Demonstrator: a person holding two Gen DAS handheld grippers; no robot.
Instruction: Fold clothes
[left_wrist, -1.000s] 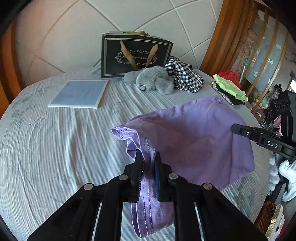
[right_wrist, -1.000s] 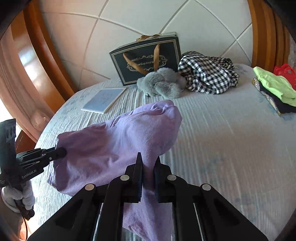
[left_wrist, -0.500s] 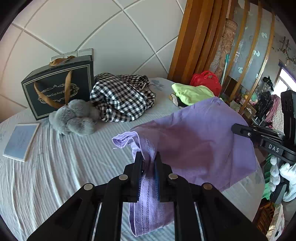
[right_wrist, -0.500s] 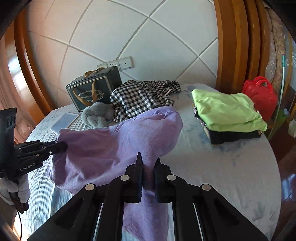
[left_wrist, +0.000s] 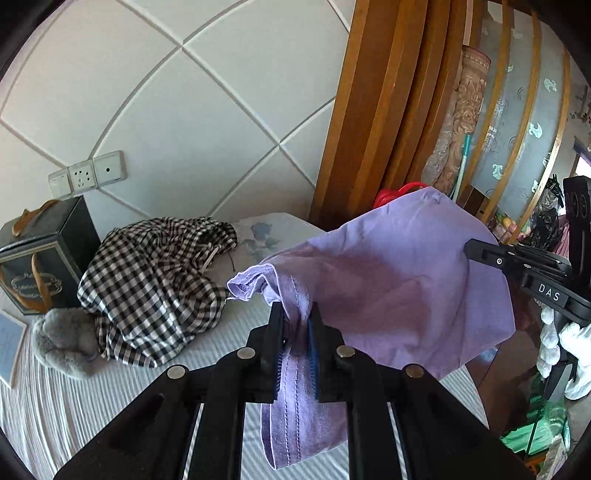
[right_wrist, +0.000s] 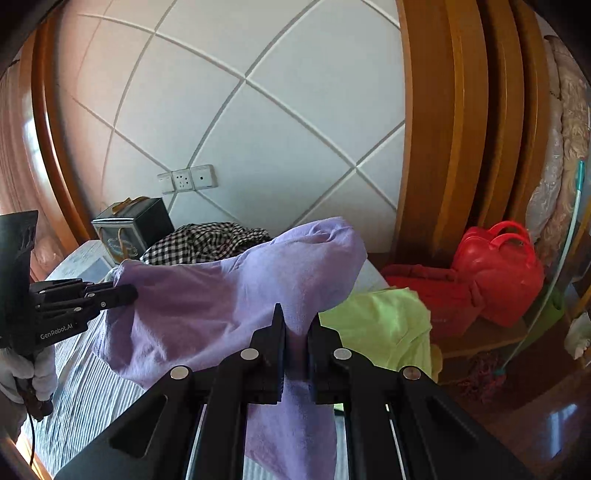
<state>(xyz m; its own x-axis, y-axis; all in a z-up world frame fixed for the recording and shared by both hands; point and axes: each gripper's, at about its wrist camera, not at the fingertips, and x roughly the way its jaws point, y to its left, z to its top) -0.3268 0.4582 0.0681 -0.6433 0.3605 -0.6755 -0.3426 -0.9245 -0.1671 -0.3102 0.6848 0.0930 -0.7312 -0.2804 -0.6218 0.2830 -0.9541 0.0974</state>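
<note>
A folded purple garment (left_wrist: 388, 280) hangs in the air between both grippers, above the striped bed. My left gripper (left_wrist: 295, 314) is shut on its stitched hem. My right gripper (right_wrist: 296, 321) is shut on the other end of the purple garment (right_wrist: 229, 295). The right gripper also shows at the right of the left wrist view (left_wrist: 476, 247), and the left gripper at the left of the right wrist view (right_wrist: 125, 293). A folded lime-green garment (right_wrist: 380, 328) lies just below and beyond the right gripper.
A crumpled black-and-white checked garment (left_wrist: 155, 280), a grey plush toy (left_wrist: 62, 343) and a dark gift bag (left_wrist: 40, 258) lie on the bed (left_wrist: 92, 398) by the padded wall. A red bag (right_wrist: 498, 269) stands beside wooden posts (left_wrist: 388, 110) at the right.
Both grippers have lifted the purple garment and swung it to the right, toward the green pile at the bed's right edge. The bed now sits lower in both views.
</note>
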